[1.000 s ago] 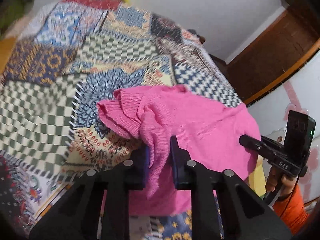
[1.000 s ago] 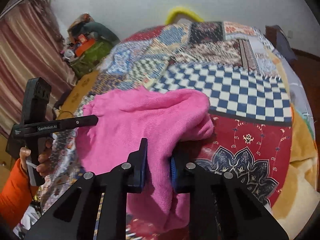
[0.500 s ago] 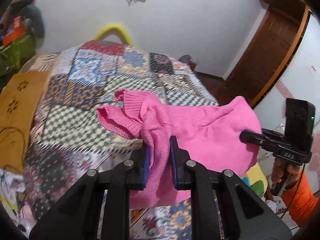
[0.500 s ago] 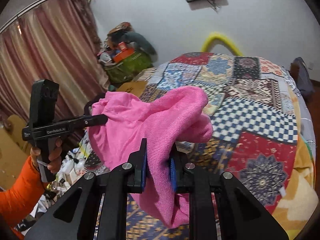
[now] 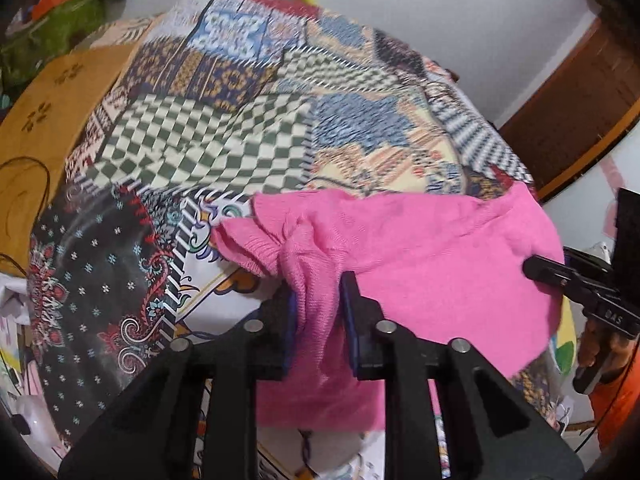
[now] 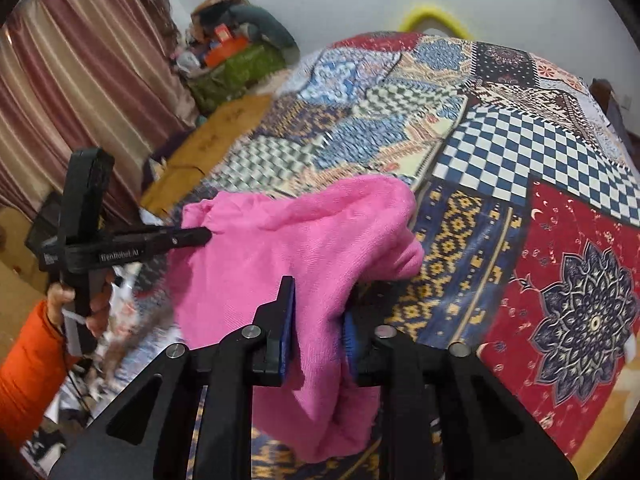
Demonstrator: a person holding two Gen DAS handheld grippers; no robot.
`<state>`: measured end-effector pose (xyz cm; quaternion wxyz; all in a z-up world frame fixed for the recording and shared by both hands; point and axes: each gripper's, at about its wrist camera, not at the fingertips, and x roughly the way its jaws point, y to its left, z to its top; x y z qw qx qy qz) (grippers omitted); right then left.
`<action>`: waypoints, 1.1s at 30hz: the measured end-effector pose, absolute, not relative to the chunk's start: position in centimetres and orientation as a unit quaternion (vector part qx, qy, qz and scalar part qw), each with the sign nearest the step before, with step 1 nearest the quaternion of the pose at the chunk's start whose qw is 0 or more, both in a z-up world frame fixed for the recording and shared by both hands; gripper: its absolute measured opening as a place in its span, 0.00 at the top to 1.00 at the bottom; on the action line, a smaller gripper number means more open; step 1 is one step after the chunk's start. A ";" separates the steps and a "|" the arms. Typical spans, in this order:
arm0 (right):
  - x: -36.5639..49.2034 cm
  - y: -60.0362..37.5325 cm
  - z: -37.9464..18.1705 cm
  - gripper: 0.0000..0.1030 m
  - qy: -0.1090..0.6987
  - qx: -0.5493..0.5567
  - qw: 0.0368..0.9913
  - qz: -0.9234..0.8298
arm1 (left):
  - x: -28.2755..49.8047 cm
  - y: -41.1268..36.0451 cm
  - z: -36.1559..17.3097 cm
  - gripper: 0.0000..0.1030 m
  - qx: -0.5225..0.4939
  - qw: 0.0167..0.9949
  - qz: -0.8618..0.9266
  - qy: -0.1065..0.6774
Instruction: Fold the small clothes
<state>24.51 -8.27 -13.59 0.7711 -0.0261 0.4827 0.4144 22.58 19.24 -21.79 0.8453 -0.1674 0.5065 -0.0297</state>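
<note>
A small pink knit sweater (image 5: pixel 420 264) hangs stretched between my two grippers, just above the patchwork bedspread (image 5: pixel 208 148). My left gripper (image 5: pixel 316 316) is shut on one bunched edge of it, near a ribbed cuff. My right gripper (image 6: pixel 318 324) is shut on the opposite edge of the sweater (image 6: pixel 288 248). In the left wrist view the right gripper (image 5: pixel 532 268) shows at the far right, pinching the cloth. In the right wrist view the left gripper (image 6: pixel 204 235) shows at the left, held by a hand in an orange sleeve. The sweater's lower part droops below both grippers.
The bedspread (image 6: pixel 520 168) covers the bed ahead. A brown mat (image 5: pixel 52 104) lies on the floor to the left, with a green bag of clutter (image 6: pixel 236 68) beyond. A curtain (image 6: pixel 76 80) hangs at the left. A wooden door (image 5: pixel 580 96) stands at the right.
Both grippers have tilted and come down toward the bedspread with the sweater still held; half a second ago they were raised and showed more wall.
</note>
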 end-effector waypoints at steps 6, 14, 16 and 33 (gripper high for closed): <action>24.0 -8.7 -11.4 0.69 0.444 -0.092 0.804 0.383 | 22.3 19.2 -20.4 0.59 -0.116 0.862 0.023 0.494; 22.0 -5.9 -9.1 0.56 0.396 -0.104 0.796 0.445 | 20.7 15.9 -17.0 0.47 -0.097 0.883 -0.044 0.456; 21.8 -4.9 -10.2 0.56 0.406 -0.111 0.788 0.450 | 21.2 15.0 -17.9 0.47 -0.102 0.878 -0.057 0.465; 25.2 -2.7 -13.6 0.56 0.458 -0.079 0.749 0.472 | 22.6 16.8 -22.1 0.47 -0.106 0.865 -0.014 0.490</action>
